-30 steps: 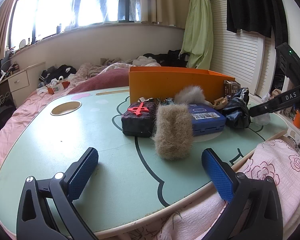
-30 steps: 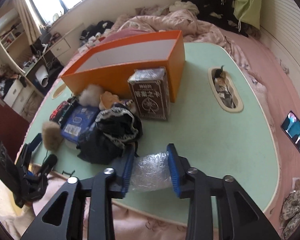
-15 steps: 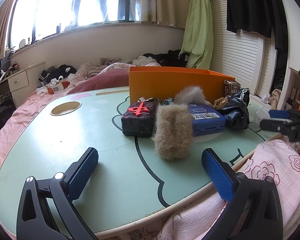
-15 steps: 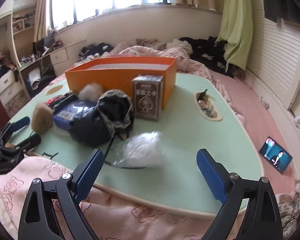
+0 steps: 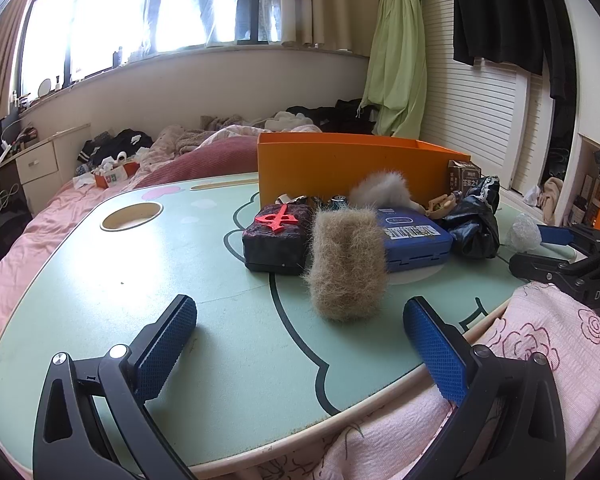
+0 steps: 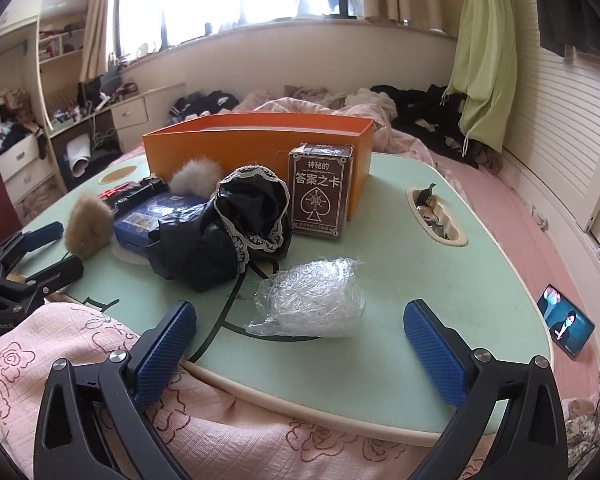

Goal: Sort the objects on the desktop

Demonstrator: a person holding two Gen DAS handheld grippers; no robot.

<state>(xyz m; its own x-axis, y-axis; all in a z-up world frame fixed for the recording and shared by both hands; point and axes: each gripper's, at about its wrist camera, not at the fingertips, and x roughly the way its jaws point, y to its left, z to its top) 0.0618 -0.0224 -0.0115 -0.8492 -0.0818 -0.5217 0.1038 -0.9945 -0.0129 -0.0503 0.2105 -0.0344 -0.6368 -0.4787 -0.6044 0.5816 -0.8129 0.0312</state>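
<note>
Crinkled clear plastic wrap (image 6: 308, 296), one piece, lies loose on our green table (image 6: 440, 280) between the opening jaws of the right gripper (image 6: 300, 340). Left gripper (image 5: 300, 340): wide, empty. Orange box (image 6: 260, 144), one, looks empty; sorting barely begun. Unsorted: two fur puffs, one card box (image 6: 320, 196).

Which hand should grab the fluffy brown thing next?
Probably the left. The left gripper is open with the fluffy brown thing right ahead between its fingers; the right gripper, jaws opening, faces the crinkled plastic wrap.
</note>
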